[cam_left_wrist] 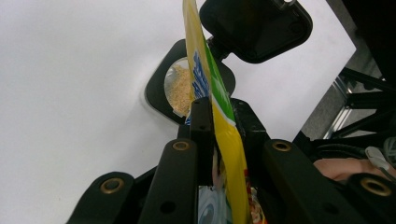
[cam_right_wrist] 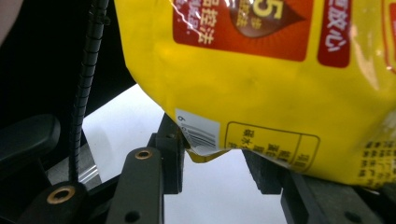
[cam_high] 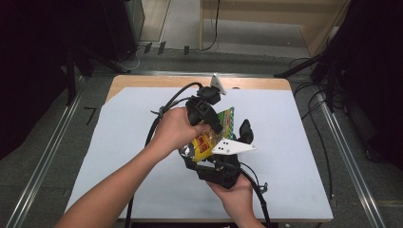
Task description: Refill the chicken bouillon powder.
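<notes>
We counted one yellow snack bag (cam_high: 209,137), two grippers and two hands. The bag hung above the middle of the table, held between the two grippers. A single grey three-cornered plate (cam_high: 231,147) showed on the right gripper (cam_high: 216,168), and a second pale plate (cam_high: 217,83) stood up from the left gripper (cam_high: 202,111).

The table (cam_high: 142,142) was covered with a white sheet, its wooden edge showing at the far side. Around it lay grey floor, metal rails and loose black cables, with dark stands to left and right.

The left hand (cam_high: 173,128) came in from the lower left, forearm stretched across the sheet, and gripped its tool from above the bag. In the left gripper view the jaws were clamped on the bag's (cam_left_wrist: 224,135) thin upper edge, which ran straight up between them. The right hand (cam_high: 235,194) entered from the bottom edge, palm cupping its gripper from below. In the right gripper view the bag's (cam_right_wrist: 261,84) lower corner, with a white barcode label (cam_right_wrist: 200,133), sat between the jaws; we could not tell whether the pads pressed on it.
</notes>
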The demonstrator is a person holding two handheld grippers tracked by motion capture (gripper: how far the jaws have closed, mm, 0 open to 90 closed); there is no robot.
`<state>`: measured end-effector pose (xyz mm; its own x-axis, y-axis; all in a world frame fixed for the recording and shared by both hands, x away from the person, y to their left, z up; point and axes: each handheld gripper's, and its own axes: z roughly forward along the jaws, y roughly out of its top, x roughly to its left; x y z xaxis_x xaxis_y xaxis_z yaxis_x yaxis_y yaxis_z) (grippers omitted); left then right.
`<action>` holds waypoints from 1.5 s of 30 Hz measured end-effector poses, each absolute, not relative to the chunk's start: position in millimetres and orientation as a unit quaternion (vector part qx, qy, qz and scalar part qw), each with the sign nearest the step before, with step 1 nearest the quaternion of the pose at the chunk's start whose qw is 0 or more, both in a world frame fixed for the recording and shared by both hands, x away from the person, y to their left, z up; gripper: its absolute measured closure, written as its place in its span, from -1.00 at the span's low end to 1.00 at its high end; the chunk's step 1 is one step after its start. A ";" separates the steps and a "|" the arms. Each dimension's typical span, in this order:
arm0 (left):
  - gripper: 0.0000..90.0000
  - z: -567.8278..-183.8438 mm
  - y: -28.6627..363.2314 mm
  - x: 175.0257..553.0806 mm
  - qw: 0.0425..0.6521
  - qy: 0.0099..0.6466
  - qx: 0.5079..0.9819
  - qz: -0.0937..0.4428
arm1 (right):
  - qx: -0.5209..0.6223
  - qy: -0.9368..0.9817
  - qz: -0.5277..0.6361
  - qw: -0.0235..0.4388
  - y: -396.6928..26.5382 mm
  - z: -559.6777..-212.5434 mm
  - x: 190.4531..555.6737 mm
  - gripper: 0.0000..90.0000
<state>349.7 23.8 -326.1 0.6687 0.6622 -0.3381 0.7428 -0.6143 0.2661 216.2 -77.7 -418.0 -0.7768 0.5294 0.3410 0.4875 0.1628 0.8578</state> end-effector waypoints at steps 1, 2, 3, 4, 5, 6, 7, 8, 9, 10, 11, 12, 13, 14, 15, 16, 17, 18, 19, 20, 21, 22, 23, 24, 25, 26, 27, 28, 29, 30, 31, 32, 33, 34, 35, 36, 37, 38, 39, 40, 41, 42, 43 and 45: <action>0.81 -326.4 24.6 350.6 0.195 0.393 0.892 -0.108 | 0.333 0.763 0.554 0.019 -77.4 -417.8 216.0 0.40; 0.81 -326.7 25.3 351.2 0.193 0.393 0.892 -0.110 | 0.333 0.763 0.554 0.019 -77.0 -417.7 216.0 0.40; 0.82 -327.4 25.8 351.7 0.193 0.392 0.892 -0.114 | 0.333 0.763 0.554 0.019 -76.8 -417.8 216.1 0.40; 0.81 -327.9 25.8 351.8 0.190 0.392 0.893 -0.115 | 0.332 0.763 0.554 0.018 -76.5 -417.8 216.1 0.40; 0.81 -327.8 26.0 351.9 0.188 0.391 0.894 -0.116 | 0.331 0.764 0.554 0.019 -76.2 -417.9 215.9 0.41; 0.81 -327.9 25.9 351.8 0.185 0.390 0.894 -0.115 | 0.331 0.764 0.554 0.020 -75.9 -418.0 215.8 0.41; 0.81 -328.3 26.0 352.0 0.185 0.391 0.894 -0.117 | 0.330 0.764 0.554 0.020 -75.7 -418.1 216.0 0.41; 0.81 -328.7 26.2 352.5 0.184 0.391 0.894 -0.119 | 0.330 0.764 0.555 0.020 -75.6 -418.1 215.9 0.41; 0.81 -329.1 26.4 353.2 0.182 0.392 0.894 -0.121 | 0.330 0.764 0.555 0.020 -75.5 -418.1 216.0 0.41; 0.81 -329.1 26.4 353.9 0.180 0.393 0.893 -0.123 | 0.329 0.764 0.555 0.020 -75.5 -418.2 216.1 0.41; 0.81 -329.3 26.3 354.5 0.180 0.393 0.893 -0.125 | 0.329 0.764 0.555 0.019 -75.5 -418.1 216.1 0.41; 0.82 -329.5 25.9 354.9 0.181 0.395 0.892 -0.126 | 0.330 0.763 0.555 0.018 -75.6 -418.0 216.1 0.41; 0.82 -329.8 25.5 354.9 0.182 0.394 0.892 -0.125 | 0.330 0.763 0.556 0.017 -75.8 -417.9 216.3 0.41; 0.82 -329.4 25.3 354.9 0.180 0.394 0.892 -0.125 | 0.331 0.763 0.555 0.016 -76.1 -417.9 216.5 0.41; 0.82 -329.4 25.2 354.9 0.182 0.394 0.892 -0.126 | 0.330 0.763 0.555 0.017 -76.3 -417.9 216.4 0.41; 0.83 -329.5 25.2 355.1 0.180 0.394 0.892 -0.126 | 0.330 0.763 0.555 0.018 -76.4 -417.9 216.5 0.41; 0.82 -329.6 25.5 355.8 0.180 0.395 0.891 -0.129 | 0.330 0.764 0.555 0.017 -76.5 -417.8 216.6 0.41; 0.82 -329.7 25.6 356.4 0.179 0.396 0.891 -0.131 | 0.330 0.763 0.555 0.018 -76.5 -417.8 216.6 0.41; 0.82 -329.9 25.8 357.0 0.180 0.398 0.890 -0.133 | 0.331 0.763 0.555 0.017 -76.5 -417.8 216.7 0.41; 0.82 -329.6 26.1 358.0 0.177 0.400 0.889 -0.137 | 0.331 0.763 0.556 0.018 -76.4 -417.7 216.7 0.41; 0.82 -329.8 25.7 358.3 0.177 0.402 0.888 -0.138 | 0.330 0.762 0.557 0.018 -76.5 -417.6 216.9 0.41; 0.82 -329.4 25.4 358.6 0.175 0.401 0.889 -0.137 | 0.331 0.761 0.558 0.016 -76.6 -417.4 217.1 0.41; 0.83 -328.9 24.7 358.6 0.172 0.401 0.890 -0.136 | 0.331 0.760 0.559 0.015 -76.7 -417.4 217.2 0.41; 0.83 -328.2 23.5 358.0 0.169 0.401 0.890 -0.134 | 0.332 0.759 0.560 0.014 -76.9 -417.3 217.2 0.40; 0.84 -327.6 22.3 357.5 0.167 0.399 0.892 -0.129 | 0.332 0.759 0.561 0.014 -77.2 -417.2 217.0 0.40; 0.85 -326.5 20.9 357.1 0.162 0.397 0.895 -0.126 | 0.332 0.758 0.562 0.013 -77.4 -417.1 217.0 0.40; 0.86 -325.5 19.7 356.6 0.159 0.395 0.896 -0.122 | 0.333 0.756 0.564 0.011 -77.6 -416.8 216.8 0.40; 0.86 -325.0 18.9 356.4 0.158 0.394 0.898 -0.120 | 0.332 0.754 0.566 0.012 -77.8 -416.8 217.0 0.40; 0.87 -323.9 18.1 356.3 0.150 0.390 0.901 -0.116 | 0.332 0.754 0.566 0.011 -78.1 -416.5 217.0 0.40; 0.88 -323.4 16.9 355.7 0.149 0.390 0.902 -0.113 | 0.331 0.753 0.569 0.009 -78.1 -416.5 217.1 0.40; 0.88 -322.6 15.9 355.6 0.147 0.390 0.902 -0.112 | 0.332 0.751 0.570 0.006 -78.2 -416.2 217.1 0.40; 0.89 -321.7 14.4 355.5 0.144 0.389 0.903 -0.109 | 0.333 0.750 0.572 0.005 -78.2 -416.0 216.9 0.40; 0.89 -321.4 13.7 355.5 0.144 0.389 0.903 -0.108 | 0.332 0.749 0.573 0.007 -78.9 -415.7 217.4 0.40; 0.88 -320.3 13.4 355.8 0.143 0.387 0.904 -0.109 | 0.332 0.748 0.574 0.008 -79.0 -415.5 217.3 0.40; 0.88 -320.2 13.2 355.9 0.144 0.386 0.904 -0.109 | 0.333 0.748 0.574 0.009 -79.4 -414.9 217.1 0.40; 0.88 -319.8 13.0 356.3 0.143 0.385 0.905 -0.110 | 0.333 0.748 0.574 0.008 -79.7 -414.5 216.9 0.40; 0.88 -319.6 12.6 356.4 0.143 0.386 0.905 -0.110 | 0.332 0.748 0.575 0.007 -80.0 -414.3 217.0 0.40; 0.88 -319.5 12.2 356.7 0.143 0.385 0.905 -0.109 | 0.332 0.748 0.575 0.009 -80.3 -414.2 217.3 0.40; 0.88 -319.3 11.9 356.9 0.143 0.386 0.905 -0.110 | 0.332 0.748 0.575 0.010 -80.5 -414.1 217.5 0.40; 0.88 -319.5 11.7 356.7 0.146 0.387 0.904 -0.109 | 0.333 0.748 0.575 0.010 -80.6 -414.2 217.6 0.40; 0.88 -319.4 11.9 357.3 0.146 0.387 0.904 -0.111 | 0.333 0.748 0.574 0.010 -80.6 -414.2 217.6 0.40; 0.88 -319.4 12.0 357.7 0.146 0.386 0.904 -0.113 | 0.333 0.748 0.573 0.011 -80.7 -414.2 217.7 0.40; 0.88 -319.5 11.9 358.0 0.146 0.386 0.904 -0.112 | 0.334 0.749 0.572 0.012 -80.9 -414.3 217.9 0.40; 0.88 -318.6 12.0 359.1 0.145 0.384 0.904 -0.116 | 0.334 0.749 0.572 0.013 -81.3 -414.5 218.1 0.40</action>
